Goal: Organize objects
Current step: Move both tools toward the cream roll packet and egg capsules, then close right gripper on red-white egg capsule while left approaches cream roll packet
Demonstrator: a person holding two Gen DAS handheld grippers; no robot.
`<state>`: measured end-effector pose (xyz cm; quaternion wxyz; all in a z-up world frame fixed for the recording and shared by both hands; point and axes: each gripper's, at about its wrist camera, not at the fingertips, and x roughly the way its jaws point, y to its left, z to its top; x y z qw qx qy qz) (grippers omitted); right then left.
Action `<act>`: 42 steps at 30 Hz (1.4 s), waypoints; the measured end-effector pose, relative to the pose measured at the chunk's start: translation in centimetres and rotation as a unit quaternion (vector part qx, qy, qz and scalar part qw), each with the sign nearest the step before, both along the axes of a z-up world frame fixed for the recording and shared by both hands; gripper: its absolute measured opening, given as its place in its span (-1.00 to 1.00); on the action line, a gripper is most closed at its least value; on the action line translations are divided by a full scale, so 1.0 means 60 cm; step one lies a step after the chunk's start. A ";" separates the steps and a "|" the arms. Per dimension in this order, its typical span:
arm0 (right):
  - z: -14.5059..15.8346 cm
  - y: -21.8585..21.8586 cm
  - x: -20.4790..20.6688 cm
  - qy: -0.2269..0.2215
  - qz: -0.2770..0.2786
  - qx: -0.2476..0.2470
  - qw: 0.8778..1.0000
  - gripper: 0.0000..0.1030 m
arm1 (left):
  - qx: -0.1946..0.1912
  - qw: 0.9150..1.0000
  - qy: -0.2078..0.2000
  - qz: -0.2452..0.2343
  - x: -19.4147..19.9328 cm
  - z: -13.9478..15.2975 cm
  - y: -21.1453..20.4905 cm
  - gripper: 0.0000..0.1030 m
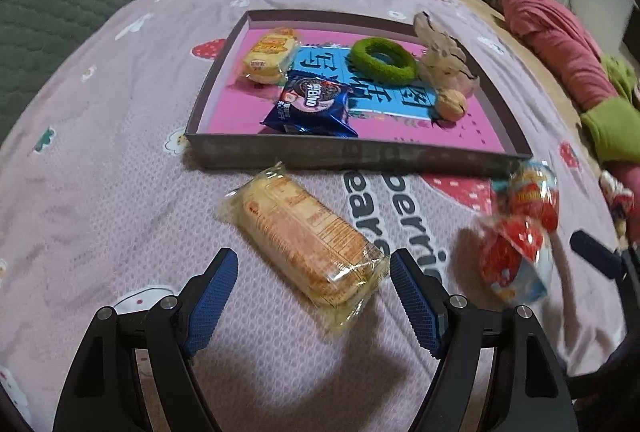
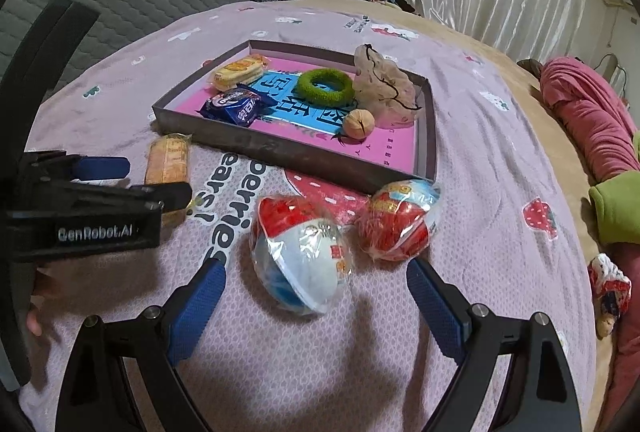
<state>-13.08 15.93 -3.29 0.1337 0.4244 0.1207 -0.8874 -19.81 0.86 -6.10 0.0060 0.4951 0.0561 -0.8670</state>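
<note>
Here, left gripper spread wide, straddling the near end of the long cracker pack lying slantwise on the bed; nothing pinched yet. Right gripper likewise spread, with the white-and-blue wrapped ball just ahead between the fingers, and the red wrapped ball ahead and to the right, touching or nearly touching the tray corner. Tray further ahead of both, already carrying a yellow snack pack, a blue cookie packet, a green ring, a walnut and a mesh pouch.

Risks, as a judgement: slick film on the cracker pack sliding out of a pinch taken so near its end, with the far end drooping and catching the tray wall; round ball rolling off on soft bedding if nudged before closing; both grippers close enough side by side to clash.

Hard to make out: both wrapped balls smeared in the left view, labels unreadable. Possibly another wrapped item at the far right edge, partly cut off.
</note>
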 end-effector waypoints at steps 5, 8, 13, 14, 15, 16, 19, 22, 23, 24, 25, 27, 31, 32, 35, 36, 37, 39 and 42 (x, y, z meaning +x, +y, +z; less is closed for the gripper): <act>-0.003 -0.010 -0.008 0.006 0.008 0.012 1.000 0.79 | 0.000 1.000 -0.009 0.008 -0.018 -0.005 0.003 0.55; -0.010 -0.021 -0.012 0.007 0.019 0.027 0.999 0.79 | 0.011 1.000 -0.020 0.020 -0.026 -0.009 0.001 0.55; -0.018 -0.036 -0.021 0.013 0.031 0.043 0.999 0.78 | 0.031 0.998 -0.028 0.045 -0.033 -0.010 -0.006 0.55; -0.018 -0.037 -0.022 0.012 0.033 0.040 0.999 0.78 | 0.034 0.998 -0.029 0.049 -0.033 -0.010 -0.006 0.55; -0.018 -0.037 -0.023 0.012 0.034 0.037 0.999 0.78 | 0.041 0.997 -0.032 0.052 -0.035 -0.011 -0.008 0.55; -0.019 -0.039 -0.024 0.011 0.036 0.035 0.999 0.78 | 0.048 0.997 -0.036 0.058 -0.037 -0.014 -0.010 0.55; -0.021 -0.044 -0.027 0.012 0.040 0.033 0.999 0.77 | 0.066 0.994 -0.047 0.075 -0.044 -0.020 -0.016 0.55; -0.025 -0.051 -0.032 0.008 0.045 0.029 0.999 0.70 | 0.075 0.991 -0.059 0.096 -0.051 -0.028 -0.019 0.55; -0.028 -0.053 -0.033 0.006 0.046 0.031 0.998 0.65 | 0.079 0.990 -0.060 0.103 -0.053 -0.030 -0.022 0.55; -0.029 -0.054 -0.035 0.005 0.047 0.032 0.998 0.64 | 0.083 0.988 -0.066 0.109 -0.056 -0.033 -0.023 0.55; -0.031 -0.055 -0.035 0.004 0.049 0.031 0.998 0.62 | 0.087 0.987 -0.071 0.115 -0.060 -0.035 -0.026 0.55; -0.033 -0.056 -0.038 0.001 0.051 0.028 0.998 0.51 | 0.087 0.985 -0.077 0.125 -0.066 -0.038 -0.028 0.55; -0.037 -0.053 -0.041 -0.002 0.049 0.016 0.999 0.10 | 0.081 0.984 -0.084 0.137 -0.079 -0.044 -0.027 0.55; -0.037 -0.052 -0.040 -0.003 0.049 0.008 0.999 0.08 | 0.081 0.983 -0.085 0.138 -0.081 -0.046 -0.027 0.55; -0.035 -0.051 -0.039 -0.003 0.052 -0.001 0.999 0.08 | 0.086 0.983 -0.077 0.142 -0.083 -0.049 -0.028 0.54; -0.034 -0.051 -0.038 -0.001 0.054 -0.001 0.999 0.08 | 0.088 0.983 -0.073 0.142 -0.083 -0.049 -0.029 0.50; -0.032 -0.052 -0.036 0.001 0.056 -0.004 0.998 0.08 | 0.087 0.984 -0.070 0.141 -0.083 -0.048 -0.030 0.45; -0.029 -0.052 -0.033 0.002 0.058 -0.009 0.998 0.08 | 0.086 0.985 -0.065 0.138 -0.083 -0.046 -0.033 0.01; -0.024 -0.053 -0.029 0.002 0.059 -0.017 0.998 0.08 | 0.101 0.984 -0.062 0.134 -0.082 -0.047 -0.048 -0.13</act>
